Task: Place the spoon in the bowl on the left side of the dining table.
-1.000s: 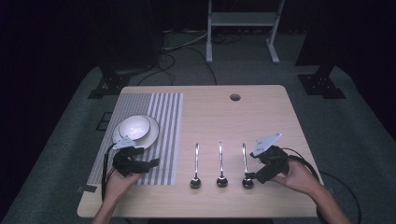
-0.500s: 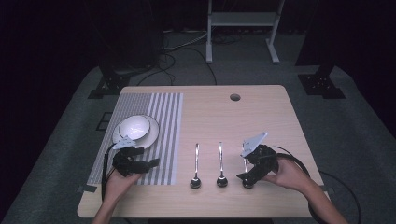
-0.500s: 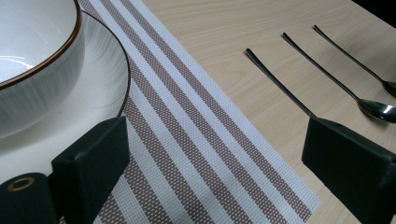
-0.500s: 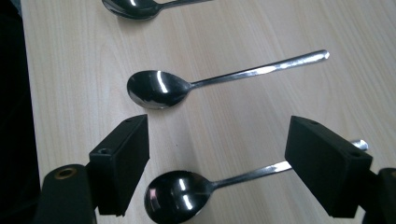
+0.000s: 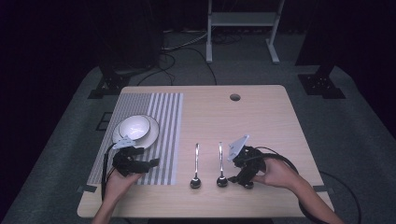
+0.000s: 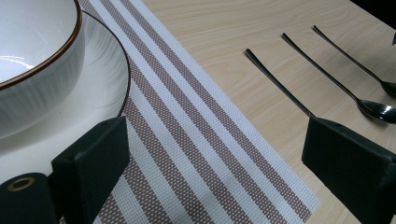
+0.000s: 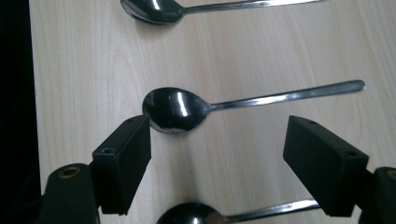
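Our right tongs (image 5: 242, 175) sit low over the near right part of the counter (image 5: 261, 116), jaws wide apart and gripping nothing. In the right gripper view three spoons lie side by side. The nearest spoon (image 7: 243, 212) lies between the jaws at the bottom edge of that view, bowl and part of the handle visible; we can't tell if either jaw touches it. The middle spoon (image 7: 187, 109) lies flat just beyond the jaw tips, its bowl near the left jaw tip. The far spoon (image 7: 159, 9) is at the top edge.

In the high view two spoons (image 5: 196, 163) lie parallel left of the right tongs, bowls toward us.

Our left tongs (image 5: 144, 164) are open too, empty, over the striped placemat (image 5: 161, 121). The white bowl (image 6: 32, 51) sits on its plate (image 6: 100, 88) just beside the left jaw.
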`<state>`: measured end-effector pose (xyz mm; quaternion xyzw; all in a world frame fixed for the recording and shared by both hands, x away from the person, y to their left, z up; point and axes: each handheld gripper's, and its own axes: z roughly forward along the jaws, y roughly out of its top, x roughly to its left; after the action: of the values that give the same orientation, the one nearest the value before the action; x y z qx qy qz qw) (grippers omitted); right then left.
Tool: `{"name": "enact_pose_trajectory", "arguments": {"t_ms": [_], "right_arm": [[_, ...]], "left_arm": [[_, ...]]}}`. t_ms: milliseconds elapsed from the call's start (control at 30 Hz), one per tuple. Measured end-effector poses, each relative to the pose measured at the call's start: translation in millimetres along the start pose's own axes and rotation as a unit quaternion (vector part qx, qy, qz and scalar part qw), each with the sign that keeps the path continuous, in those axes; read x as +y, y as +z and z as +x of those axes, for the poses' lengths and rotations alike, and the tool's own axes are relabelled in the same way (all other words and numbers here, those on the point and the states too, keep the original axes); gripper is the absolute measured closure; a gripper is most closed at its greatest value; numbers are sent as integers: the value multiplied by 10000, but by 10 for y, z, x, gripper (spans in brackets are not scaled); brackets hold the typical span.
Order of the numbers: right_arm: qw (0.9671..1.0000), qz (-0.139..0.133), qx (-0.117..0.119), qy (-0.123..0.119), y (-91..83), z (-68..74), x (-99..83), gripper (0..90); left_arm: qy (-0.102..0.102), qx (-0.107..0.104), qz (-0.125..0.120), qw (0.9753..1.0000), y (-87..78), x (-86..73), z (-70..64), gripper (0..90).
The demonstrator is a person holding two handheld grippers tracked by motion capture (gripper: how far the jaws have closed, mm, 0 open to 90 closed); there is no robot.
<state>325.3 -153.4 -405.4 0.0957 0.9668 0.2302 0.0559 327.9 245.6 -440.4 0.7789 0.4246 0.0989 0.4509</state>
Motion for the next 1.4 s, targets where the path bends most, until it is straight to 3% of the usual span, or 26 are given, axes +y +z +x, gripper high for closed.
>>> {"name": "enact_pose_trajectory", "arguments": {"t_ms": [267, 667, 1067, 1400], "right_arm": [[9991, 290, 17, -312, 138, 43, 146, 258], [9946, 675, -129, -778, 321, 105, 304, 302], [9906, 858, -307, -1015, 451, 172, 305, 315], [9887, 920, -489, -1075, 534, 234, 256, 332]], "left_arm": [[-38, -19, -3, 10000, 12, 7, -2, 66], [-186, -192, -38, 9996, 49, 80, -18, 67], [-250, -371, 15, 9990, 178, 196, -38, 67], [-171, -597, 82, 9980, 369, 318, -193, 67]]}}
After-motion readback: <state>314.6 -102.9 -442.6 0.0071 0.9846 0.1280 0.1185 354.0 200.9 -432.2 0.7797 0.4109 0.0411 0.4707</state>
